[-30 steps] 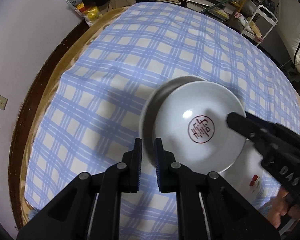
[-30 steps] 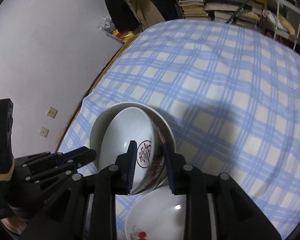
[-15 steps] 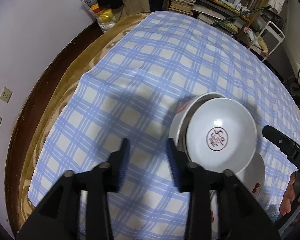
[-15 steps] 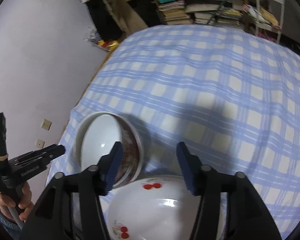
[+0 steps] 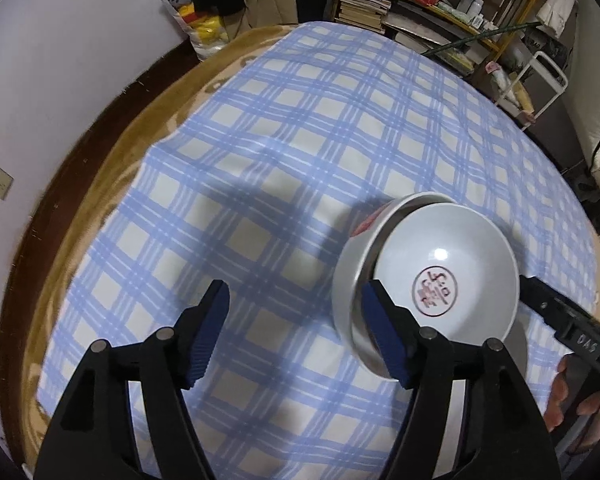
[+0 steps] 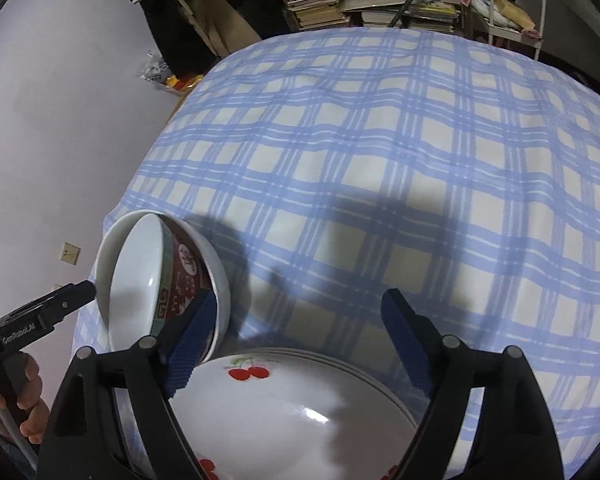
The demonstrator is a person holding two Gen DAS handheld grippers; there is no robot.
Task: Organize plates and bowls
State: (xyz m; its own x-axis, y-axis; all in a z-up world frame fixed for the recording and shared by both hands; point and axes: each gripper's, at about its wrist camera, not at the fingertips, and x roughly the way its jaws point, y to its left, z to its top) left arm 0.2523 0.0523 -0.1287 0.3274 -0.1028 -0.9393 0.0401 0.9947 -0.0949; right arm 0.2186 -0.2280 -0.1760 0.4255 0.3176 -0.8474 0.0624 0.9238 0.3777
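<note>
A second ago both grippers were pinched on the rims of the nested bowls; now both have let go and the jaws have just been opening. The left gripper [image 5: 296,336] stands with its jaws fairly wide and nothing between them but the checked cloth [image 5: 300,140], its right finger showing just in front of the near rim of the outer bowl [image 5: 350,276], without pressing it as far as can be seen. The right gripper [image 6: 298,342] has its jaws very wide, open over the edge of the cherry plate [image 6: 292,412], and grips nothing; its left finger sits close beside the bowls. The red-stamped bowl [image 5: 446,276] now rests inside the outer bowl on the cloth, the pair free of both tools and seemingly leaning toward the cherry plate, which lies just beside them on the near side. In the right wrist view that plate looks like the top of a small stack, with further rims showing under its far edge. So the nesting step appears finished: bowls together, plates together, side by side. What seems left, if anything, is straightening the inner bowl, which sits off-centre in the outer one, or moving on to any dishes outside these views.
</note>
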